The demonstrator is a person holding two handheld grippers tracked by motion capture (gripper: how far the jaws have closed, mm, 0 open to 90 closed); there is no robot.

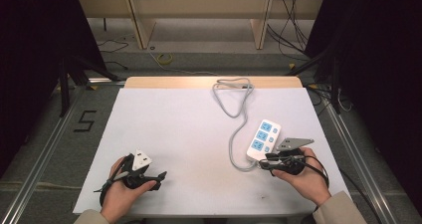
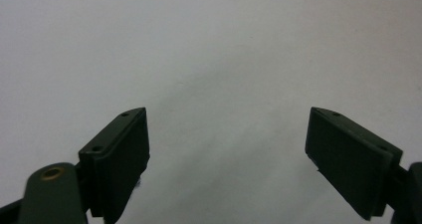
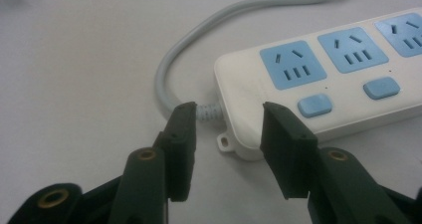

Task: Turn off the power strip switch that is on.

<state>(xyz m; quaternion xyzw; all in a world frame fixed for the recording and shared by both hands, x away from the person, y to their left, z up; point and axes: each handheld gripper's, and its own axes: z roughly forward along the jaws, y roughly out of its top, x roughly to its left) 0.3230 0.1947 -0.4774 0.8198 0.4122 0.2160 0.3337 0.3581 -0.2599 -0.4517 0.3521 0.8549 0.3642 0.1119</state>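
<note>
In the high view, a desk covered with a plain white sheet carries a white plastic power strip with three blue sockets and blue switches, lying toward the right side. Its pale grey round cable leaves the near end of the power strip, curves left, and runs up the desk to a loose loop at the far wooden edge. The right gripper, held in the person's right hand, sits just at the near end of the power strip, pointing left across that end. The left gripper rests in the person's left hand near the front left of the desk, well apart from the power strip, with a white three-cornered plate on top.

In the left gripper view, the left gripper has its two black jaws spread wide over the bare white sheet, with nothing between them.

In the right gripper view, the right gripper stands with its jaws apart, holding nothing. The near corner of the power strip, with its small mounting tab, lies in the gap between them. The left jaw's tip is just beside the ribbed collar where the cable enters the casing; whether it touches is unclear. The right jaw stands in front of the casing's side, below the first blue switch.
</note>
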